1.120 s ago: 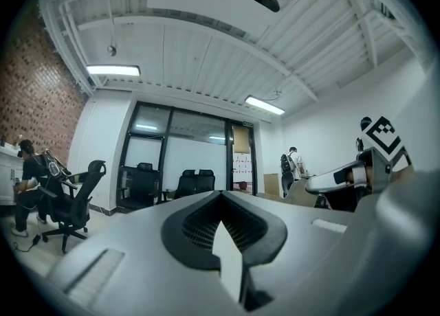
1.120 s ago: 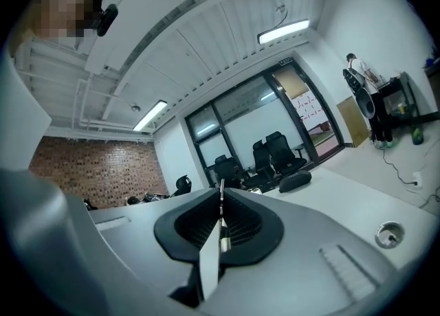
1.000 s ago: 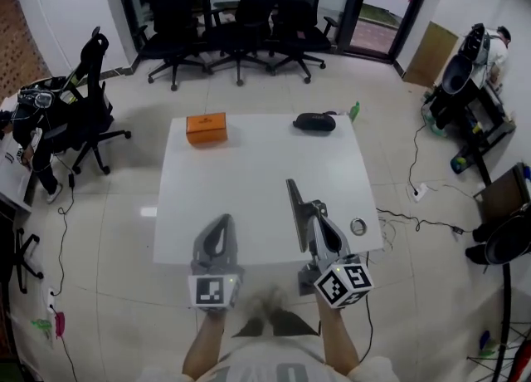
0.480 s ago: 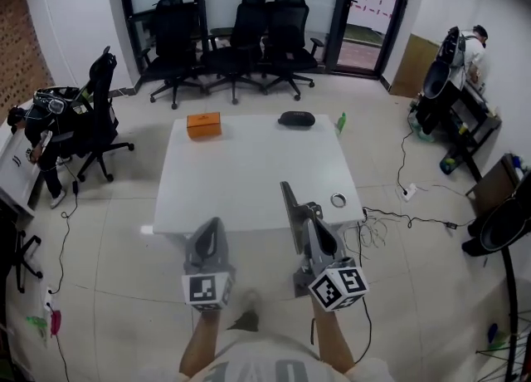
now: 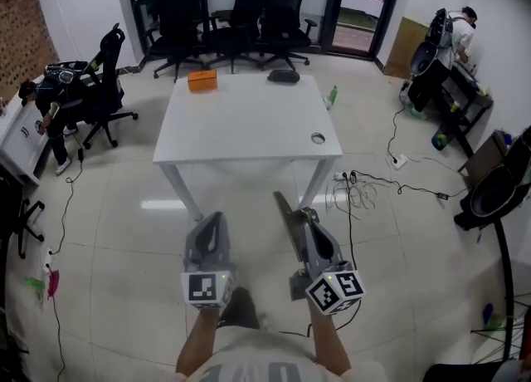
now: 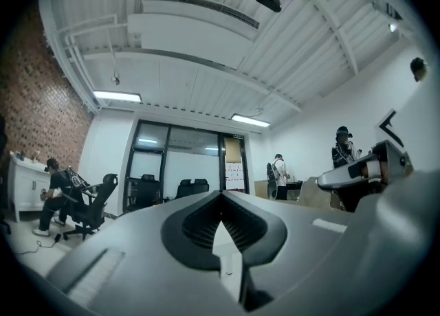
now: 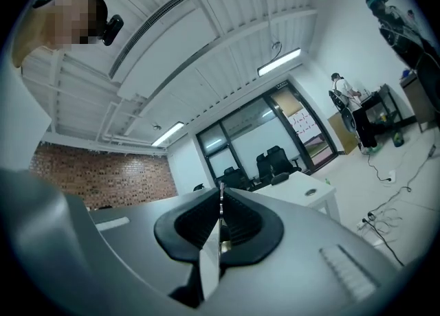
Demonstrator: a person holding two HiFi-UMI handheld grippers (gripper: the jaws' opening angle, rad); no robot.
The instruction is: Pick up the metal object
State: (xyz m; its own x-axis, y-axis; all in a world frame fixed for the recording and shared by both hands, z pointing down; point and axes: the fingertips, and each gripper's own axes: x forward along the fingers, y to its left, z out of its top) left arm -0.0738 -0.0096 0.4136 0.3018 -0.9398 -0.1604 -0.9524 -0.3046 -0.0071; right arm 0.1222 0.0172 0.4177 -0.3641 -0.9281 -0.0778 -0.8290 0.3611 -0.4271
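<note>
Thin, flat grey metal strip (image 5: 282, 210) clamped in the right tool (image 5: 305, 217) — left tool (image 5: 213, 222) closed, empty.

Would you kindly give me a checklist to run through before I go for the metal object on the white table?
1. Metal object located: ok, it lies near the front right edge of the table.
2. Object within reach: not ok, the left gripper and right gripper are both well short of the table.
3. Jaws open for a grasp: not ok, both pairs are together with nothing between them.
4. Room round the object: ok, the orange box, black case and green bottle stand apart from it, toward the far edge.
5. Footing on approach: not ok, cables lie beside the table's near right leg.
</note>
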